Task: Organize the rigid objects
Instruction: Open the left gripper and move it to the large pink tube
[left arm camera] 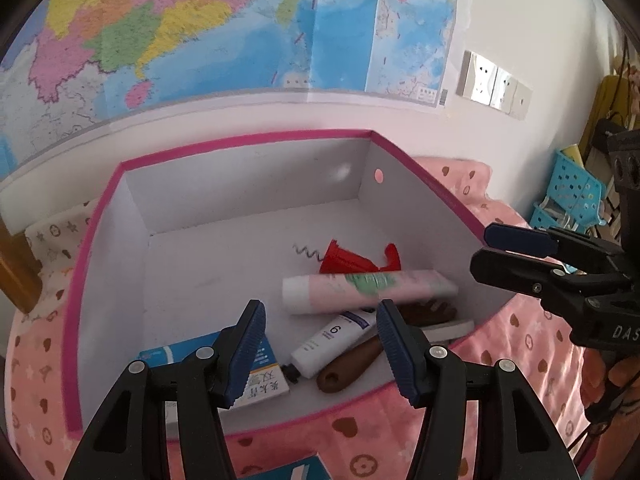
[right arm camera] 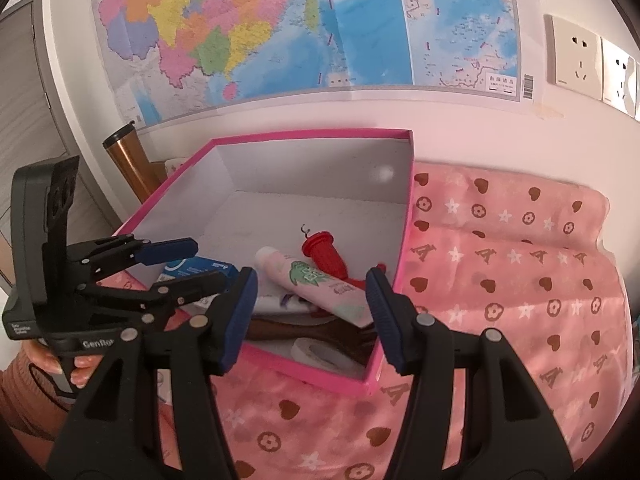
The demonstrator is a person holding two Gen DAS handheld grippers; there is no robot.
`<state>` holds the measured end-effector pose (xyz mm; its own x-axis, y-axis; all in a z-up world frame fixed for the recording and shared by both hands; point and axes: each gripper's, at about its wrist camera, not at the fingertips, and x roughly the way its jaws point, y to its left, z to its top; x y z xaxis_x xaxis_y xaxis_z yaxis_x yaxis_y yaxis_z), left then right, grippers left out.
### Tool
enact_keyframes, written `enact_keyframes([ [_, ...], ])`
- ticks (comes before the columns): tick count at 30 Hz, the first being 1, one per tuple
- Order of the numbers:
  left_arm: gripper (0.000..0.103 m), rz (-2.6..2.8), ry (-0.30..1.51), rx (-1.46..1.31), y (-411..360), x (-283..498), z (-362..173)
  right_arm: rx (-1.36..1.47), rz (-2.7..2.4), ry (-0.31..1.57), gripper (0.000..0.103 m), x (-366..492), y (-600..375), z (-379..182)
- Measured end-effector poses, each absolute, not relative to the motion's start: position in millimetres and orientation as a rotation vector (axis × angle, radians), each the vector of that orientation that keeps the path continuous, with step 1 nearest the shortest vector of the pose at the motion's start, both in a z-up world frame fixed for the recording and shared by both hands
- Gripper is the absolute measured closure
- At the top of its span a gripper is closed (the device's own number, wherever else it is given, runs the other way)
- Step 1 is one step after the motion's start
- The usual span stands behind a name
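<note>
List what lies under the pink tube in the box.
Under the pink tube: a white tube and brown wooden handles. Their covered parts and anything deeper stay hidden.

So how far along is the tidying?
Mostly done, it seems: the pink box already holds a red corkscrew, pink tube, white tube and blue carton. Both grippers, left and right, are open and empty. A blue item remains outside.

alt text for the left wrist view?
Open left gripper hovers empty over a pink-rimmed box holding a red corkscrew, a pink tube and a white tube; the right gripper is at the right.
</note>
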<state>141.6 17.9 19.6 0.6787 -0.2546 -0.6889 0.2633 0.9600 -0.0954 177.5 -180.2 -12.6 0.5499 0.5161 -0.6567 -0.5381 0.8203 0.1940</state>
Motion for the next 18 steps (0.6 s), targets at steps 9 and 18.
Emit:
enact_keyframes([
  [9, 0.039, -0.257, 0.653, 0.026, 39.2, 87.7, 37.9, 0.006, 0.703, 0.737, 0.045, 141.4, -188.9, -1.5],
  [18, 0.037, -0.233, 0.715, -0.029, 71.1, 36.4, 16.2, 0.029, 0.825, 0.836, 0.043, 97.1, -193.0, -24.0],
])
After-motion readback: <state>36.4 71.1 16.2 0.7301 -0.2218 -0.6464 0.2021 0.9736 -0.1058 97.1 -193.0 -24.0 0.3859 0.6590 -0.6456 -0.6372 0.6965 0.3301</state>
